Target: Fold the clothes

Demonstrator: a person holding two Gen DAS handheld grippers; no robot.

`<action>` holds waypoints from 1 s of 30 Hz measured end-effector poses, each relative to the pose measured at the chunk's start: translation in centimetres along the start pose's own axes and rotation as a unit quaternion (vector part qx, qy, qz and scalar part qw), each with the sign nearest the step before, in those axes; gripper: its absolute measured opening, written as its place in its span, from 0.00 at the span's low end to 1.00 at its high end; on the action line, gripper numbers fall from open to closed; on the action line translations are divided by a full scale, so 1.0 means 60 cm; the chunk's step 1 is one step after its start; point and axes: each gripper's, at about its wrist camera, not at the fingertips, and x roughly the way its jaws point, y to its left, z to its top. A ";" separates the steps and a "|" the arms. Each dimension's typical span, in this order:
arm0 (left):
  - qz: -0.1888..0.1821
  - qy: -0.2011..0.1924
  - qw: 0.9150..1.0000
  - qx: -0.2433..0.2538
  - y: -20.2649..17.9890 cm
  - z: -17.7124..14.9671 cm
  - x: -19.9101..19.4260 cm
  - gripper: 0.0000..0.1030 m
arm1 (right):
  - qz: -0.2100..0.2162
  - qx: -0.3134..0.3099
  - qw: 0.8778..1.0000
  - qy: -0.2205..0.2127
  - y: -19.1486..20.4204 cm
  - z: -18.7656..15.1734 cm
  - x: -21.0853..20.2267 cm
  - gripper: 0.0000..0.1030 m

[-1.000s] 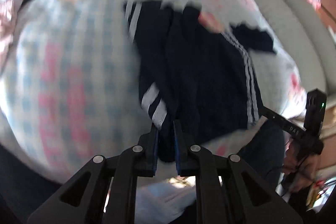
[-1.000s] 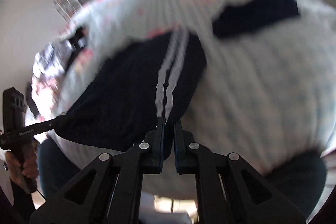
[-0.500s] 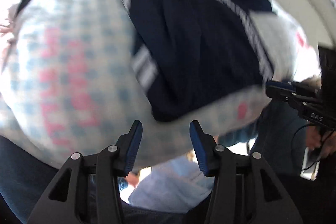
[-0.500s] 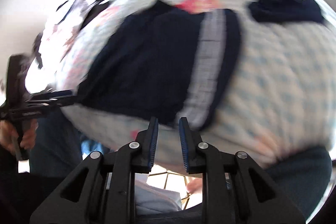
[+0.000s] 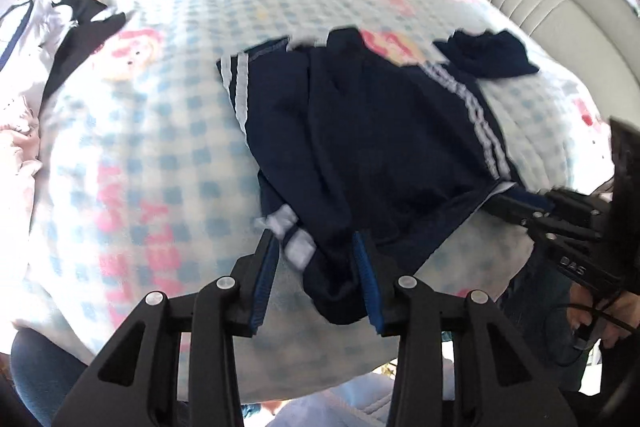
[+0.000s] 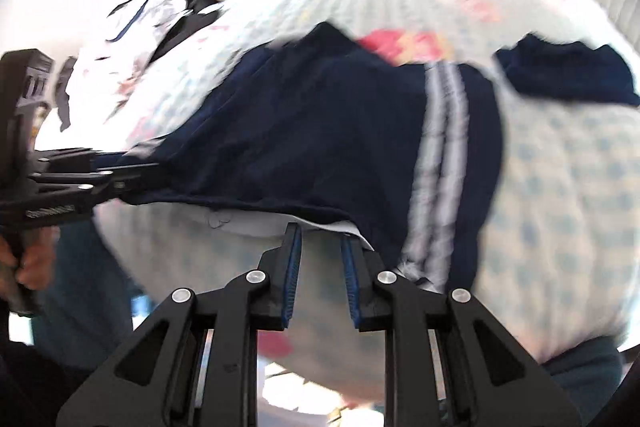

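Probably bedroom: blanket-covered bed (image 5: 168, 131)

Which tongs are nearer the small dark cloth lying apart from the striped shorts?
Right. The right tongs are at the shorts' near hem on the striped side, below the cloth. The left tongs straddle the opposite corner, with the shorts between.

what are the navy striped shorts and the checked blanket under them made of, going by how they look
Navy shorts: probably a thin, smooth synthetic sports knit. They crumple into soft folds, look matte, and carry white side stripes; blur hides the weave.

Checked blanket: looks like plush fleece. The blue and white checks and pink cartoon prints have fuzzy, soft edges, and the surface is matte and padded, though motion blur may add to that.
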 end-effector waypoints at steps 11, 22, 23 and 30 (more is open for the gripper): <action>0.044 0.066 0.994 0.070 -0.033 -0.090 0.018 0.54 | -0.006 0.064 0.998 -0.022 -0.059 -0.025 -0.007 0.19; 0.062 -0.053 0.996 -0.026 -0.019 0.009 0.027 0.54 | -0.015 0.058 0.997 -0.056 -0.058 -0.016 -0.047 0.33; 0.065 -0.054 0.996 -0.034 -0.018 0.019 0.029 0.54 | -0.022 0.059 0.997 -0.050 -0.061 -0.013 -0.044 0.35; 0.079 -0.019 0.996 -0.042 -0.007 0.010 0.060 0.54 | -0.013 0.035 0.999 -0.008 -0.045 -0.026 -0.029 0.49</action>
